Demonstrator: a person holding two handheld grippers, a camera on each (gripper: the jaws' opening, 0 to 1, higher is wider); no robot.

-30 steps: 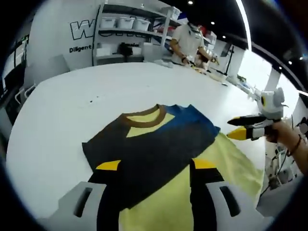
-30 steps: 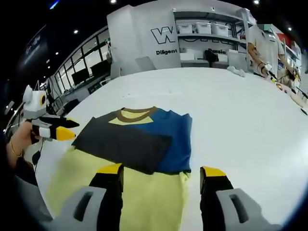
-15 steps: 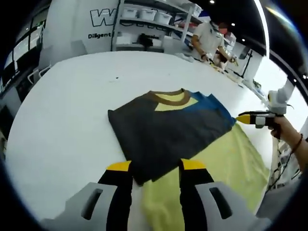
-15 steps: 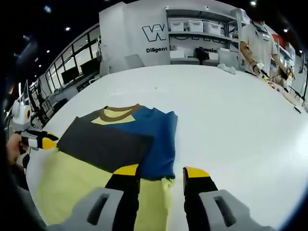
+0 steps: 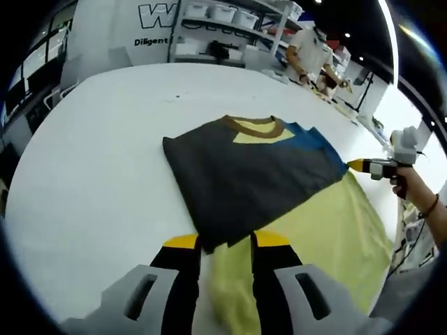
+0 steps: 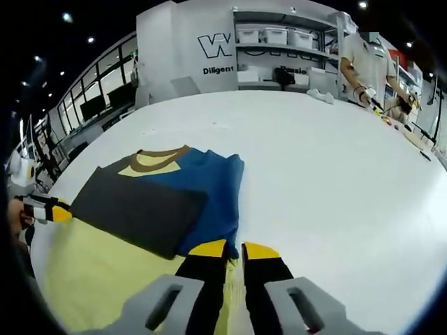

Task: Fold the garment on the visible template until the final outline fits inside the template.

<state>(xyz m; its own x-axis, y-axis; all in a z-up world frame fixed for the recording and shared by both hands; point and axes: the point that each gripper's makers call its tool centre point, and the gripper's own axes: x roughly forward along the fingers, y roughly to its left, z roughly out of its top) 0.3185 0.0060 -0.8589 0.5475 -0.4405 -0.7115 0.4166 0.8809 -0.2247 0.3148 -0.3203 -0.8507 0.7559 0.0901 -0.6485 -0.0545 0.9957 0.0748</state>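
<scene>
**Both tongs at the shirt's hem**

The folded garment (image 5: 251, 178) lay on the white desk (image 5: 98, 139). The left tongs (image 5: 225, 243) and right tongs (image 6: 234, 250), jaws nearly closed, each pinched its yellow lower edge.

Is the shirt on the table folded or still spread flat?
Partly folded: the shirt's dark and blue side panels lie over its yellow body, collar showing, on the white table.

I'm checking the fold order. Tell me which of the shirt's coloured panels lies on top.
The dark grey panel lies on top: it overlaps the blue panel, and its lower edge covers the yellow panel, which spreads toward the grippers.
</scene>
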